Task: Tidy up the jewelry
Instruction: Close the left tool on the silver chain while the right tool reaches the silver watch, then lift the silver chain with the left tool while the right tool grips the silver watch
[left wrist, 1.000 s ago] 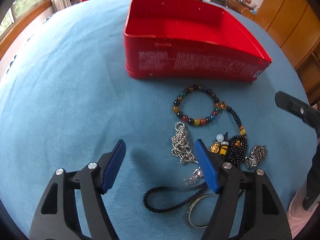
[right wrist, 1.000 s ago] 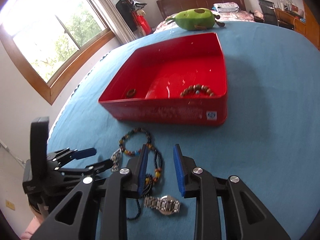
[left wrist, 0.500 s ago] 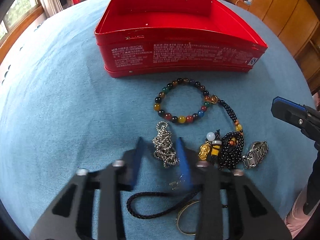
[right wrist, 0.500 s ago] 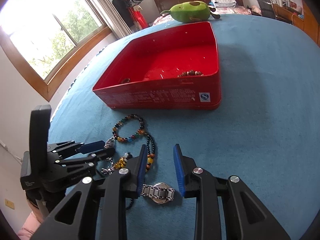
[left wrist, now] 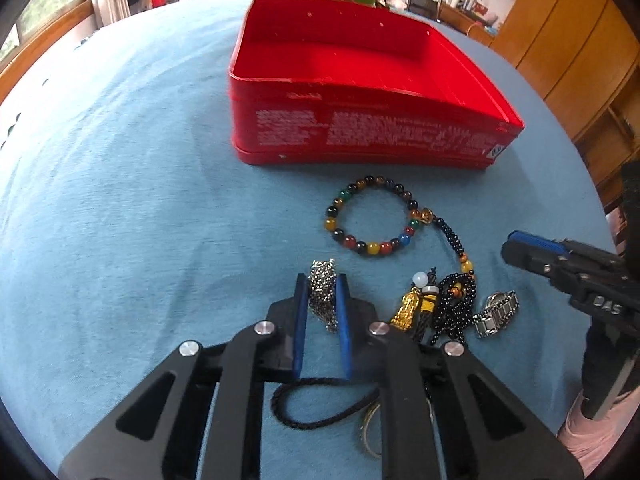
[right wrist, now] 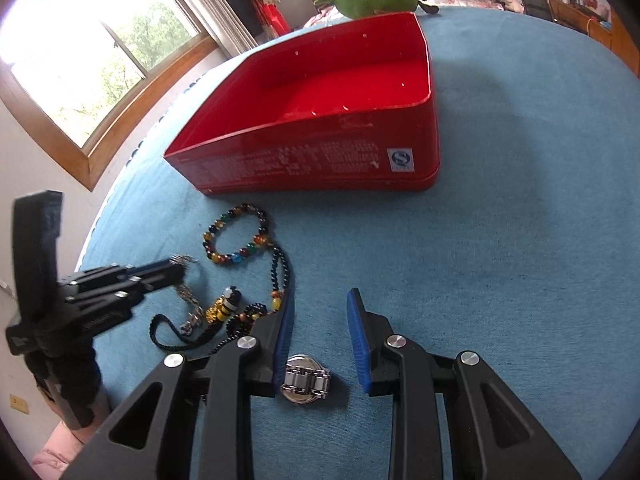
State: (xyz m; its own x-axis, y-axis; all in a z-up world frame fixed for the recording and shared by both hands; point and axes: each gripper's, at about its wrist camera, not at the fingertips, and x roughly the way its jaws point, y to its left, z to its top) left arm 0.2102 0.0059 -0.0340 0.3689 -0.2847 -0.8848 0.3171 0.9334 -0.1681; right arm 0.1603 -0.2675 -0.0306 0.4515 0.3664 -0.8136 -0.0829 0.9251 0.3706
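Left gripper [left wrist: 323, 288]: clenched on the silver chain [left wrist: 323, 294], blue pads pressed to either side of the bunched links.

Right gripper [right wrist: 320, 328]: released, jaws wide, hanging above the metal watch [right wrist: 305, 378], which lies between and just behind its fingers without touching them.

Red tin [left wrist: 360, 136]: far side of the blue cloth [left wrist: 120, 200], lid off (from here I can't see what is inside it).

Loose pieces: the coloured bead bracelet [left wrist: 374, 216] lies just near of the tin; to its right and nearer, the black bead strand [left wrist: 456, 300] with a gold charm [left wrist: 408, 308]; nearest of all, a black cord loop [left wrist: 320, 404].

Chain's place: on the cloth, left of the charm, apparently not lifted yet, though that is hard to judge.

Risk, slipping: the grip is on a loose clump, so links could slide out and the chain drop short of the tin.

Risk, snagging: the chain's near end lies near the cord and charm; a tangle would drag those along.
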